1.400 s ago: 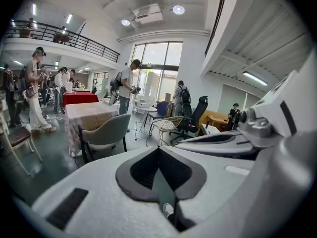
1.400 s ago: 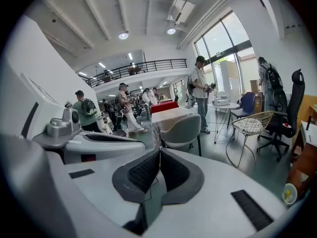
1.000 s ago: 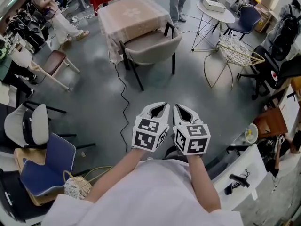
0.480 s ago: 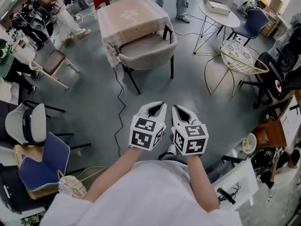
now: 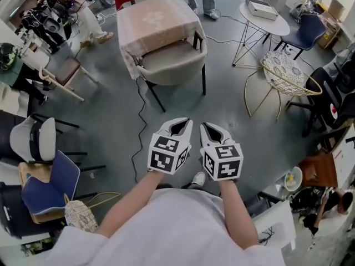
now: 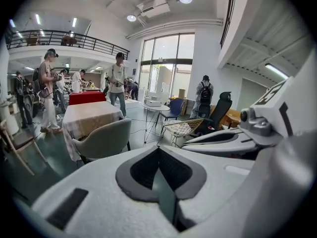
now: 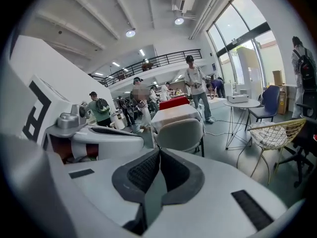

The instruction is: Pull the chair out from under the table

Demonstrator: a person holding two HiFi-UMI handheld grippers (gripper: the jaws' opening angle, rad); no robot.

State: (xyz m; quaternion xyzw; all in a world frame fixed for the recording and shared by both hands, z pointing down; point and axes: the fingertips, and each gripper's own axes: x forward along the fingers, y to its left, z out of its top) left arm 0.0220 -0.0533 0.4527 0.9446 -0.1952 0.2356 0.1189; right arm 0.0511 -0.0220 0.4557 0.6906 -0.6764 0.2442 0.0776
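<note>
A grey upholstered chair (image 5: pixel 171 60) on black legs is tucked with its seat under a square table (image 5: pixel 155 18) covered by a beige cloth. The chair's curved back faces me. It also shows in the left gripper view as the chair (image 6: pixel 103 140) and in the right gripper view as the chair (image 7: pixel 181 132). My left gripper (image 5: pixel 180 127) and right gripper (image 5: pixel 213 131) are side by side over bare floor, well short of the chair. Both are shut and hold nothing.
A black cable (image 5: pixel 141 132) runs across the grey floor from the table toward me. A wire-frame chair (image 5: pixel 285 73) and a round white table (image 5: pixel 263 15) stand to the right, a wooden chair (image 5: pixel 66 73) and stacked chairs (image 5: pixel 41 165) to the left. People stand behind the table.
Both grippers and I have moved forward across the floor, so the chair and table sit a little closer and higher in the head view. The jaws stay shut.
</note>
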